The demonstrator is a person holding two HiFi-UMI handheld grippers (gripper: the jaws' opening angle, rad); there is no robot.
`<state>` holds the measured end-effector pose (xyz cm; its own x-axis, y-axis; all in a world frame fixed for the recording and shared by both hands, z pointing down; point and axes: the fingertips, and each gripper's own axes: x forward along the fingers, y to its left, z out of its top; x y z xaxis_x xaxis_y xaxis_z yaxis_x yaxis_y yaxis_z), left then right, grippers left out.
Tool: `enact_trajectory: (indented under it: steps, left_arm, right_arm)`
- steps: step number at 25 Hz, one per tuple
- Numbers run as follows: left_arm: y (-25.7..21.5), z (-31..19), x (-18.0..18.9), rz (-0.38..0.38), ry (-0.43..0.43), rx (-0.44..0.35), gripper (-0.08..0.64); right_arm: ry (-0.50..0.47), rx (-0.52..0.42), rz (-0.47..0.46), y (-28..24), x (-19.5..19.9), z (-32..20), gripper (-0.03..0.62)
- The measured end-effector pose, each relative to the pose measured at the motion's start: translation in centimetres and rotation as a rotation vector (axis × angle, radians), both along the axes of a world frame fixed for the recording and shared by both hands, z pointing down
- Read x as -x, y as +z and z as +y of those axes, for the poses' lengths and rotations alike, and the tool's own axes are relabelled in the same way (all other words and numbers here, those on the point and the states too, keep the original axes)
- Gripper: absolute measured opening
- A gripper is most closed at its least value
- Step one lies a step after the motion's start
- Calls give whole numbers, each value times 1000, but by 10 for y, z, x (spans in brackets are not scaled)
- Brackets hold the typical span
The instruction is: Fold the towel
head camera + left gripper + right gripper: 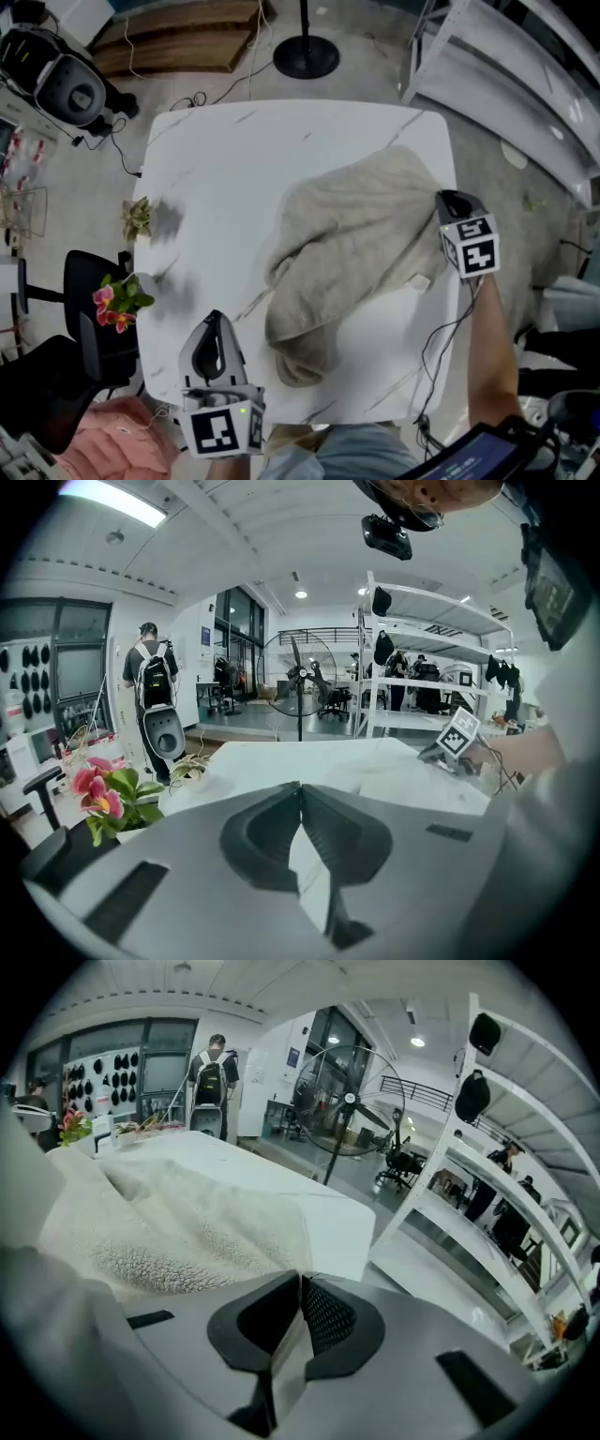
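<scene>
Towel [356, 244] lies crumpled on the right half of the white table [225, 169], bunched into a thick roll toward my near side, thinner and flatter at the far right corner. From the right gripper view its pile [178, 1232] looks fleecy.

Judged handling: soft, limp and light. No stiffness, so it will sag and drag wherever it is not held. The nap should grip well and is unlikely to slip. Nothing fragile. Best hold looks like a single-layer corner or hem, not the bunched roll.

Left tongs [214, 317] are pressed together and empty, over bare table near the front left, well apart from the towel. Right tongs [452, 199] are at the towel's right edge, tips meeting, no cloth visible between them [300, 1283].

Writing: a small pale tab [418, 280] on the towel's near right edge may be a label, but it is too small to read. The cubes carry only black square markers, and no brand is legible.
</scene>
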<state>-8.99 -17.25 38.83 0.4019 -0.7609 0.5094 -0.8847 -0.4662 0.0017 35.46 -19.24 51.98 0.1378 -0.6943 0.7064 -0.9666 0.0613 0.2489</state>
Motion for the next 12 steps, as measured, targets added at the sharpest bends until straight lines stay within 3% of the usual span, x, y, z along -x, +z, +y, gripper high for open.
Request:
enact_trajectory:
  steps: [6,12]
  left_arm:
    - [0,-1,11,9,-17,-19,9]
    - [-10,6,17,32,-1,-47,9]
  right_arm:
    - [65,-42,2,-4,-22,-3,41]
    - [22,-225,-86,-73,26,-11,110]
